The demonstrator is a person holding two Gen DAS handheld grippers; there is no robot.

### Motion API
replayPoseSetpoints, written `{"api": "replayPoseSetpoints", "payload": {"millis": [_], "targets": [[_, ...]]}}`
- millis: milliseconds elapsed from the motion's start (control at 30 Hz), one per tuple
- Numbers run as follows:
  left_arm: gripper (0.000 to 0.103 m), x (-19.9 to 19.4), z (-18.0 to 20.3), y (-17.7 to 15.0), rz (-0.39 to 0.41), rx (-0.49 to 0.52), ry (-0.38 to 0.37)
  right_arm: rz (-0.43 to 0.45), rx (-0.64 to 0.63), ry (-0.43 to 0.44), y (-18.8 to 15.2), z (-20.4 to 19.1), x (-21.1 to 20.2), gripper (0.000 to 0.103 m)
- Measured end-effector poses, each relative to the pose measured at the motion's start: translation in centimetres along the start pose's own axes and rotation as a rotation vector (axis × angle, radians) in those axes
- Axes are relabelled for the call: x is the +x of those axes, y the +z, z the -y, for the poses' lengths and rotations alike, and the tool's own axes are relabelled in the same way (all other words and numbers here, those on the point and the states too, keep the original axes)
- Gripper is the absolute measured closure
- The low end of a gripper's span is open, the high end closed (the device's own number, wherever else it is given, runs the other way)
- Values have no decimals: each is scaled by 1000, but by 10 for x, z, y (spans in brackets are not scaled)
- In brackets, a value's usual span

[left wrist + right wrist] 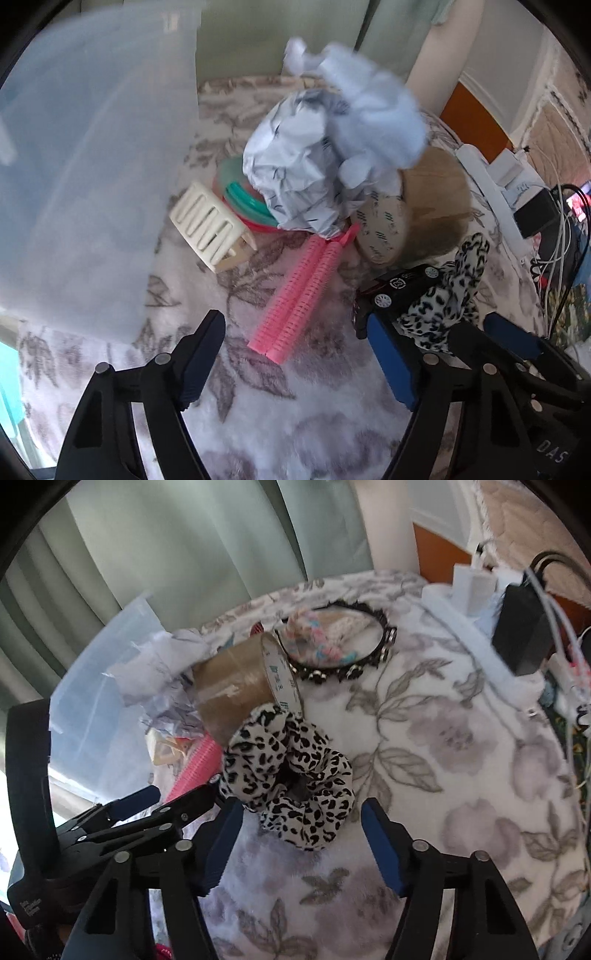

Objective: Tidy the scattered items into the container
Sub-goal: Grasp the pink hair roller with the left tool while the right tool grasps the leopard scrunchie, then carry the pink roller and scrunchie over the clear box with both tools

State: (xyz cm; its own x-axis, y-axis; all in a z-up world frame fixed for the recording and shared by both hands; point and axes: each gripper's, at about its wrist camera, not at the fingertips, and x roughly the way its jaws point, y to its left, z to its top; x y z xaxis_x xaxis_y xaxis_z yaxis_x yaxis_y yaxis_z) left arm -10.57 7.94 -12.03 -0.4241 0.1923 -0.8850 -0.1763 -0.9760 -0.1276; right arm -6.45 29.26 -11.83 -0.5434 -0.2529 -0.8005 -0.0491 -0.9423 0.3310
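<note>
A clear plastic container [85,177] stands at the left on a floral blanket [295,424]. My left gripper [295,354] is open and empty, just short of a pink comb-like roller [299,291]. Beyond lie a cream slotted piece [210,225], teal and pink rings [240,195], crumpled paper [295,177] and a blurred pale blue cloth [373,114]. A brown tape roll [240,686] lies behind a leopard-print scrunchie [295,771]. My right gripper [301,834] is open, its fingers either side of the scrunchie's near edge. A black toy car [402,284] sits by the scrunchie [443,295].
A black studded headband [354,664] and a pastel braided band [314,638] lie at the back. A white power strip [476,635], black adapter [521,627] and cables crowd the right edge. Green curtains [177,542] hang behind. The left gripper's body [110,827] sits close on my right gripper's left.
</note>
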Motion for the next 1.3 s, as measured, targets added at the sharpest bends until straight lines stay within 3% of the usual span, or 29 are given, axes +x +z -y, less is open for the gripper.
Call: {"api": "replayPoseSetpoints", "payload": {"millis": [167,267,467,533,667,933,1300], "targets": [[23,8,-4,8,-13,3,-5,-43,13,26,6,1,21,41],[25,13,-9,8,-38,-12,-48,-48,22,33,8,2,26,42],[44,12,-6,0,-44,16,-28,-46,23,23,10,1,29,58],[56,11,-8,-1,-42,16,-2,-46,20,18,10,0,28,63],[60,7,-10,-5,-42,5,14,-47,38,19,11,2,26,78],[75,-20,-15,-17,-36,-33,-2,7,93,37,7,8,-2,83],[75,-106,-17,-39,70,-24,-38,146,70,64,9,-13,-74,83]]}}
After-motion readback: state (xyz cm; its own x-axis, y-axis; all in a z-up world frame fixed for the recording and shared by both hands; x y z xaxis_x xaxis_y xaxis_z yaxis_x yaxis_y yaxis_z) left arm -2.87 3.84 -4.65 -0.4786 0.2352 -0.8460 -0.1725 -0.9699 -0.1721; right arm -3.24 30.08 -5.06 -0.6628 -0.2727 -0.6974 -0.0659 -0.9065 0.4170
